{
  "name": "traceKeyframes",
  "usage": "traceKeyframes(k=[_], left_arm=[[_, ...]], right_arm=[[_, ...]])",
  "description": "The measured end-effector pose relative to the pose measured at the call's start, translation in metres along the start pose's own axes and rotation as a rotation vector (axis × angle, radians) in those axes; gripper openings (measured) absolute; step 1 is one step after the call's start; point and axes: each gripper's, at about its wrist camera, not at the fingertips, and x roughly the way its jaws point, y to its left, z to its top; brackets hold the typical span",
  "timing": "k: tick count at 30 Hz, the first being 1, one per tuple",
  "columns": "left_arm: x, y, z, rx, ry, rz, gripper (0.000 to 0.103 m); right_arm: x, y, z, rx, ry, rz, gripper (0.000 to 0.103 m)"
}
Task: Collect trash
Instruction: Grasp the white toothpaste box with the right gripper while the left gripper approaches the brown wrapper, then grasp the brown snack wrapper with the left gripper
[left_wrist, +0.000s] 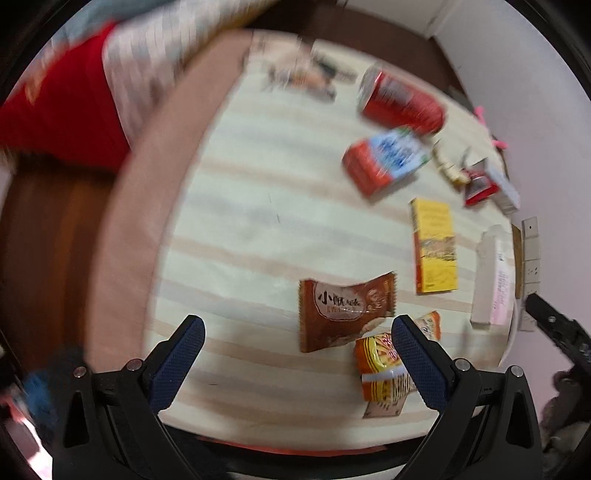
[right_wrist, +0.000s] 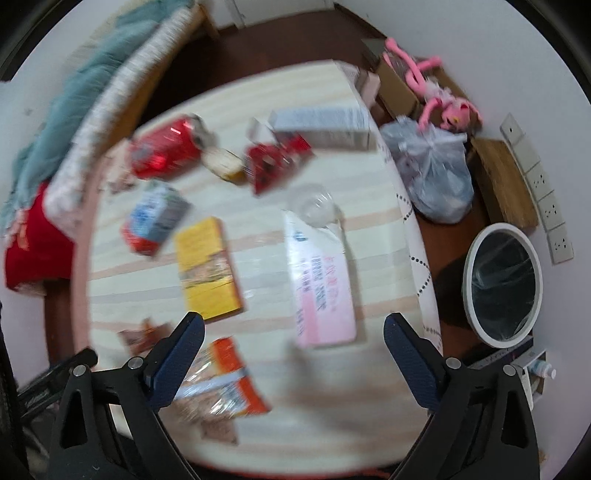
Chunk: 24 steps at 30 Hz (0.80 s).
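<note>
Orange wrapper (left_wrist: 384, 369) beside open left claw (left_wrist: 295, 332)

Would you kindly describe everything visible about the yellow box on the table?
The yellow box is a flat, rectangular carton, seemingly cardboard, with a bright yellow face, a pale printed picture band across its lower half and a reddish-orange side edge. It looks closed and undamaged, lying flat on the striped tablecloth. It sits apart from its neighbours, between the red-and-blue carton and the pink-and-white box. Nothing touches it; neither claw holds it. The print is too blurred to read.
</note>
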Motion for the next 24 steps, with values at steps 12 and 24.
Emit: traceKeyframes(k=[12,24], left_arm=[[0.045,-0.022,-0.001,-0.007,0.011,0.033,0.034],[0.006,-0.043,-0.015,0.066,-0.107,0.095,0.002]], right_arm=[[0.072,-0.002,0.008,-0.011,0.076,-0.064,0.053],[0.046,0.013,-0.036,-0.056,0.052,-0.022,0.048]])
